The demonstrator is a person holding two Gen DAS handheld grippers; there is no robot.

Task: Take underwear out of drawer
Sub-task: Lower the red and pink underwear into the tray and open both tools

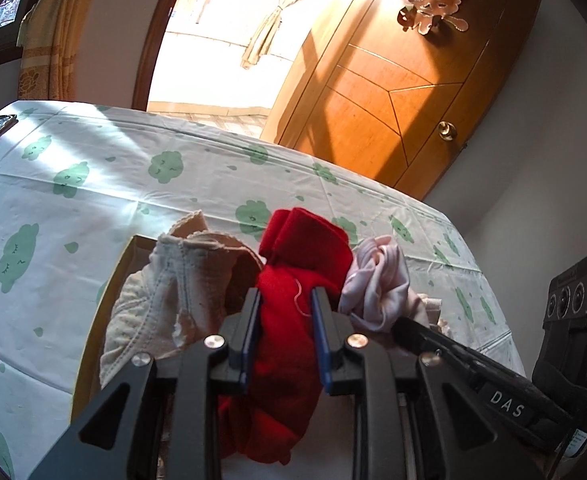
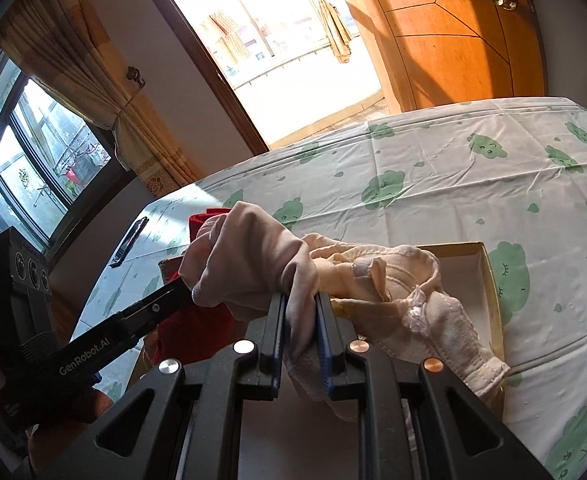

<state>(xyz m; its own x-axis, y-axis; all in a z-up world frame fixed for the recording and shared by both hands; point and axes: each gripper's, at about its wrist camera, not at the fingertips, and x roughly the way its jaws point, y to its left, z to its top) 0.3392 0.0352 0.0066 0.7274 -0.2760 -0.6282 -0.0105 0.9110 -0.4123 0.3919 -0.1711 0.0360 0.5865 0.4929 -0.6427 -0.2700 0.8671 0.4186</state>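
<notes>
My left gripper (image 1: 286,300) is shut on red underwear (image 1: 305,248), held up above the shallow drawer box (image 1: 93,312). My right gripper (image 2: 300,304) is shut on pale pink underwear (image 2: 249,260), also lifted; it shows in the left wrist view (image 1: 377,280) to the right of the red piece. Cream underwear (image 1: 165,292) lies draped over the box's left side, and in the right wrist view (image 2: 413,300) it spreads over the box (image 2: 489,272). The red piece (image 2: 205,216) peeks out behind the pink one.
The box rests on a table with a white cloth printed with green clouds (image 1: 93,184). A dark phone (image 2: 129,240) lies near the table's far edge. An open wooden door (image 1: 393,92) and a bright balcony doorway (image 1: 213,40) are behind. A curtained window (image 2: 33,152) is at left.
</notes>
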